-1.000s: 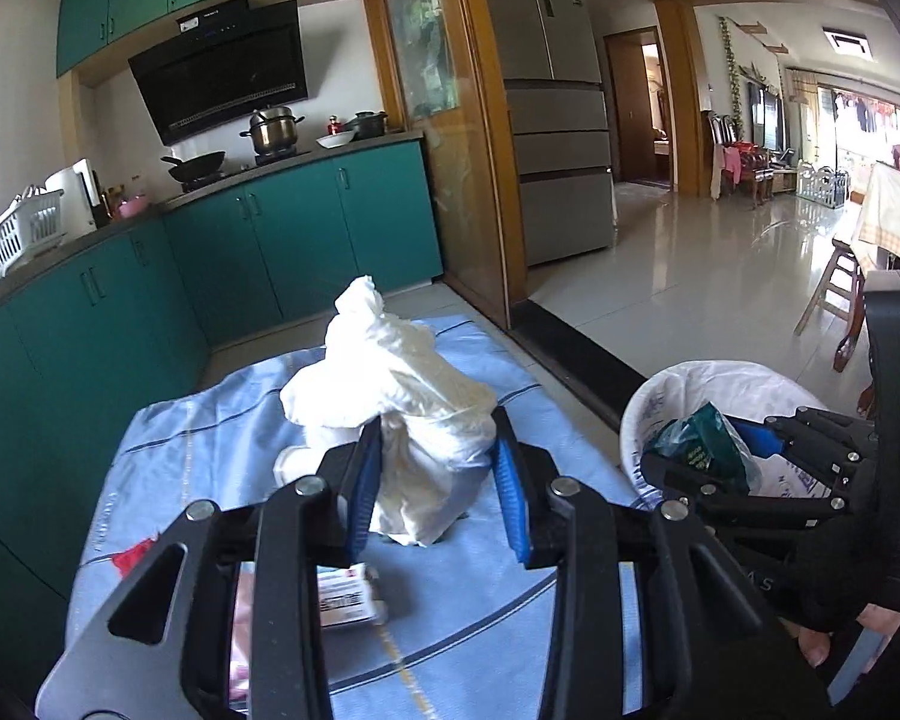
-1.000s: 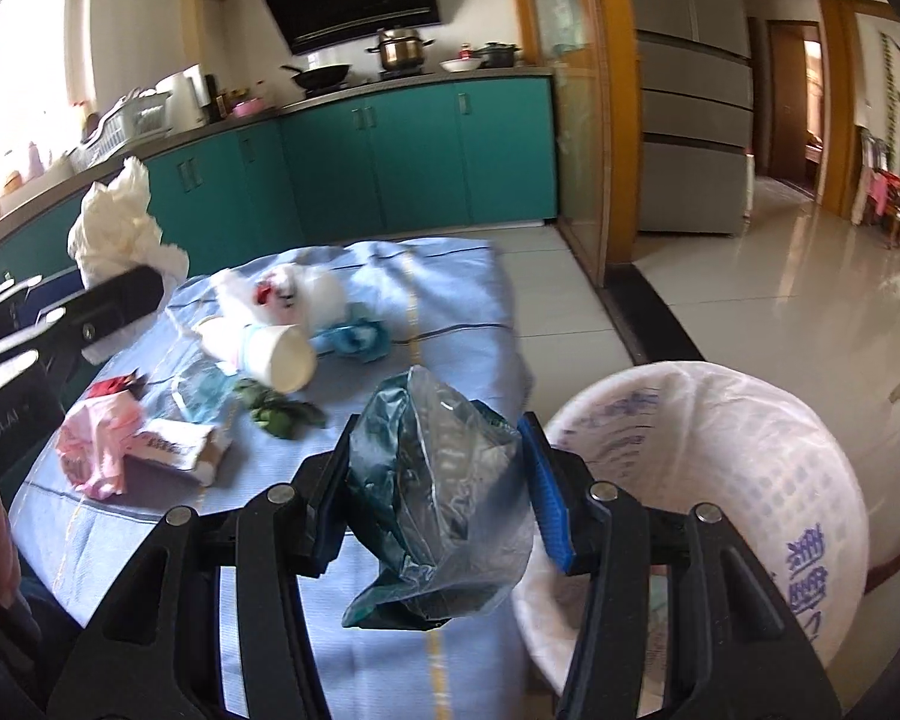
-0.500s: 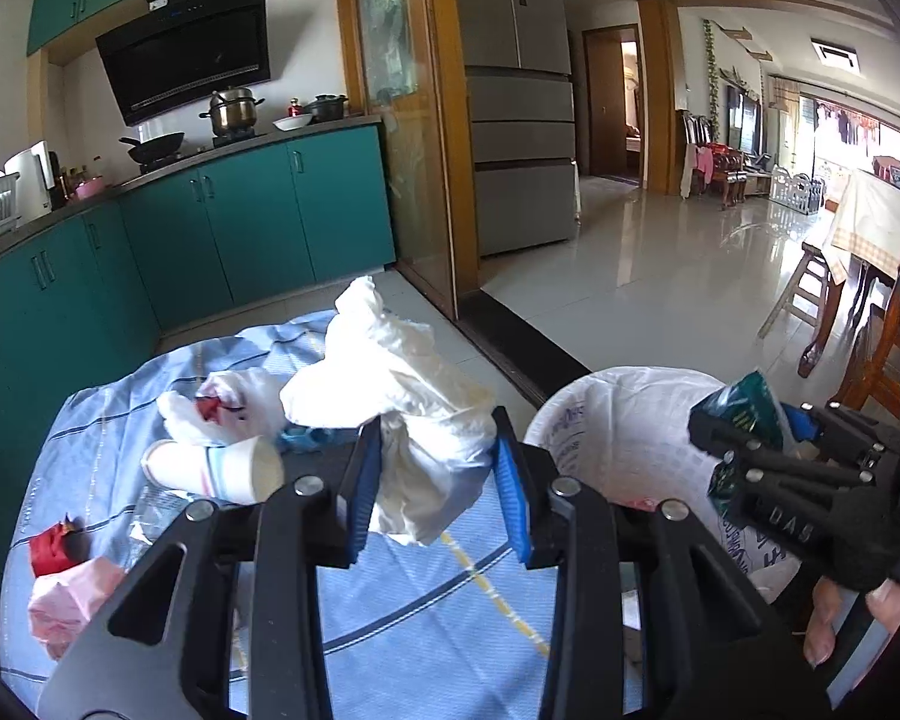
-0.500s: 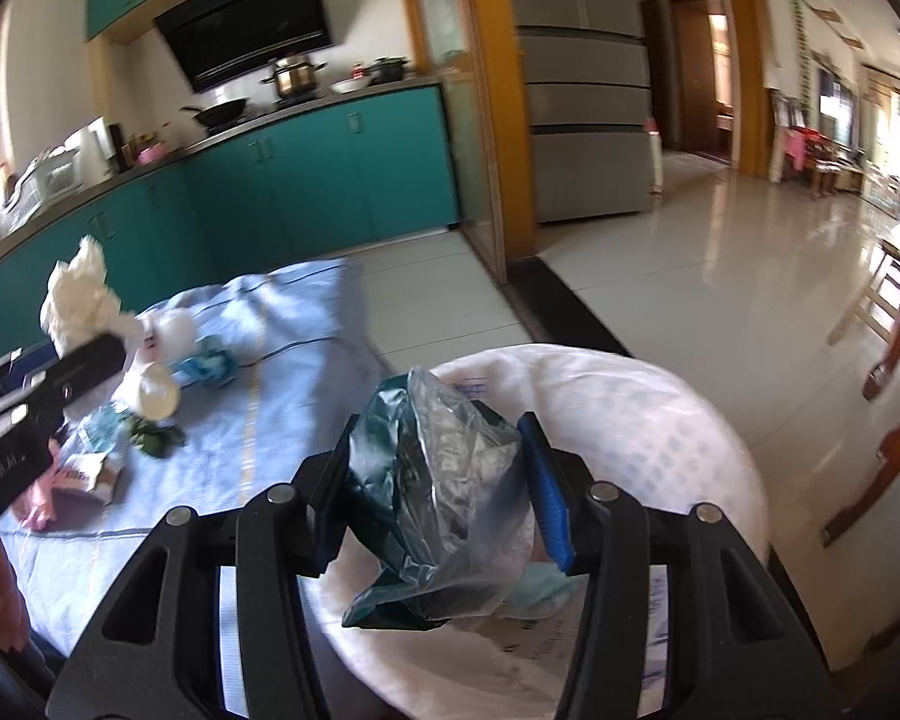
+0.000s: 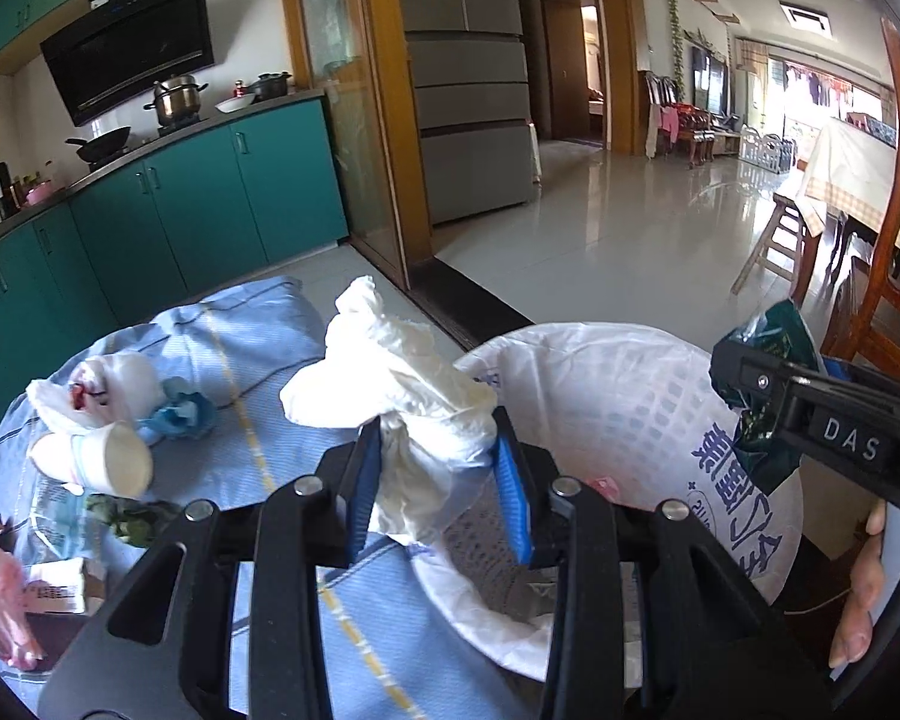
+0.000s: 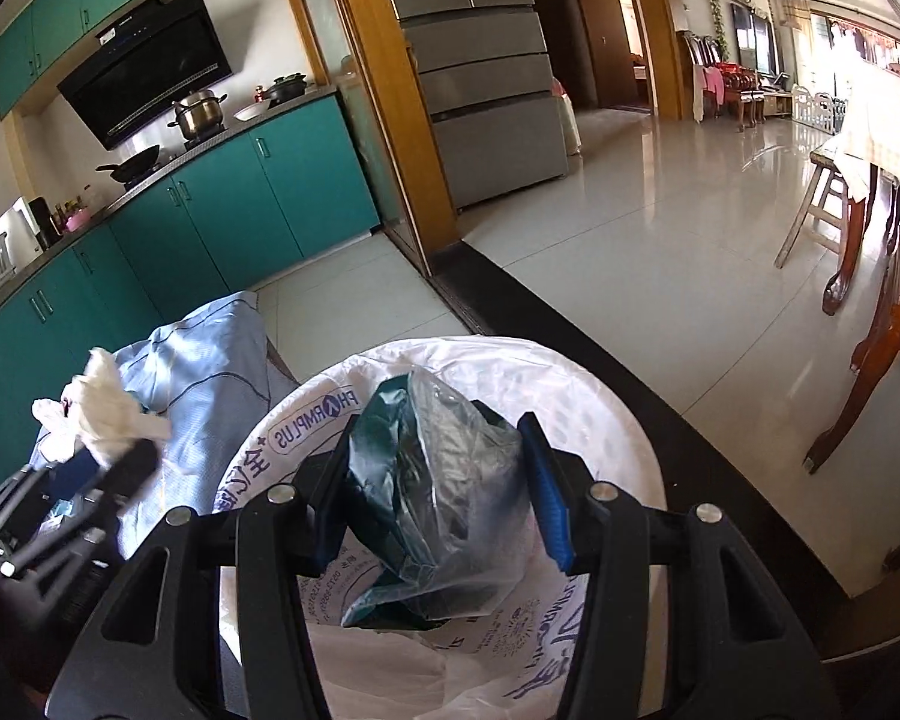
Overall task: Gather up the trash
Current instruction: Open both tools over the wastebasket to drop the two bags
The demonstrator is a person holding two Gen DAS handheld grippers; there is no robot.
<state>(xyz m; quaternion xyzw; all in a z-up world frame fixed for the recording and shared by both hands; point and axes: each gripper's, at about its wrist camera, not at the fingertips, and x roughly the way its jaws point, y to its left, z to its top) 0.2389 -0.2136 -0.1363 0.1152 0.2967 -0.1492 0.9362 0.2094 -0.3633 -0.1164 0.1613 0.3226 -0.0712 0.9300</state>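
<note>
My left gripper (image 5: 441,483) is shut on a crumpled white tissue wad (image 5: 402,396), held over the near left rim of a bin lined with a white printed bag (image 5: 606,396). My right gripper (image 6: 438,495) is shut on a dark green and clear plastic wrapper (image 6: 432,480), which hangs over the open mouth of the same bin (image 6: 306,420). In the left wrist view the right gripper (image 5: 810,414) shows at the right edge with its wrapper (image 5: 774,336). The left gripper (image 6: 84,480) and its tissue (image 6: 105,408) appear at the left of the right wrist view.
A blue cloth (image 5: 252,396) to the left of the bin carries more trash: a white paper cup (image 5: 99,462), a white bag with red print (image 5: 99,384), a blue scrap (image 5: 180,414), green bits (image 5: 126,519), a carton (image 5: 60,585). Teal cabinets (image 5: 210,210) stand behind; wooden chairs (image 6: 888,324) at right.
Both grippers have swung right from the cloth toward the bin. The wrapper now hangs over the bin's mouth and the tissue has reached its left rim. Both grips are unchanged.
</note>
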